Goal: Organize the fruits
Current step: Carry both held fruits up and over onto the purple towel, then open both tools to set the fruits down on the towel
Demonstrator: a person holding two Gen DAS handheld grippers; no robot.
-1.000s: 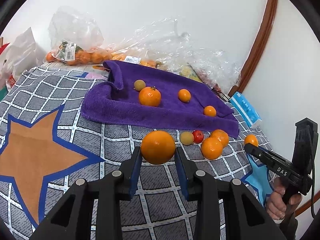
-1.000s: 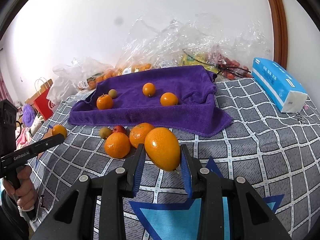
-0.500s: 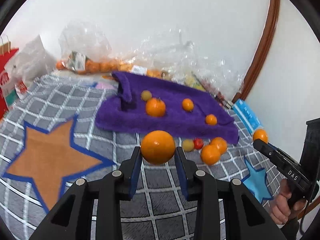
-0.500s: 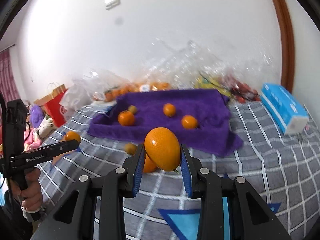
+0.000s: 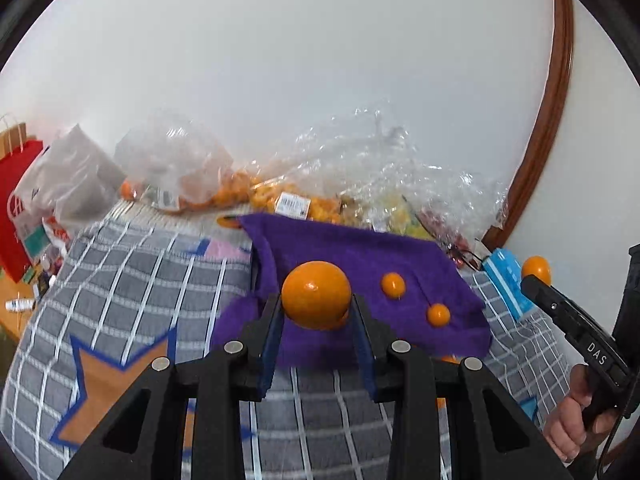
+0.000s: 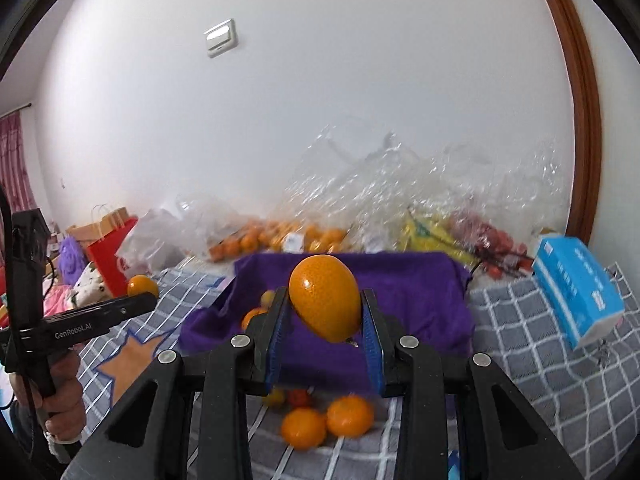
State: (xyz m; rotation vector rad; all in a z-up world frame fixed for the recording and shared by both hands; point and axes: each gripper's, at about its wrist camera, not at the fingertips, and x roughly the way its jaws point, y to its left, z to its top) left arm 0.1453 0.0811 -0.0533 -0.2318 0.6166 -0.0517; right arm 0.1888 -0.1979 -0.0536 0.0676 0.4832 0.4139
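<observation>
My left gripper point(image 5: 316, 304) is shut on a round orange point(image 5: 316, 294) and holds it in the air before the purple towel point(image 5: 360, 256). Two small oranges point(image 5: 393, 285) lie on the towel's right part. My right gripper point(image 6: 325, 312) is shut on an egg-shaped orange point(image 6: 324, 302), also held up before the purple towel point(image 6: 420, 292). Below it two oranges point(image 6: 348, 416), a small red fruit point(image 6: 298, 397) and a yellowish fruit lie on the checked cloth. The right gripper also shows at the right of the left wrist view point(image 5: 536, 270), the left gripper at the left of the right wrist view point(image 6: 142, 292).
Clear plastic bags of oranges point(image 5: 224, 196) and other fruit point(image 6: 472, 240) are piled along the white wall. A blue tissue pack point(image 6: 576, 288) lies at the right. A red paper bag point(image 5: 18, 196) stands at the left. The grey checked cloth point(image 5: 132, 288) has star patterns.
Both grippers have risen and tilted up with their oranges still held. The towel and loose fruit now sit lower in both views and more wall shows.
</observation>
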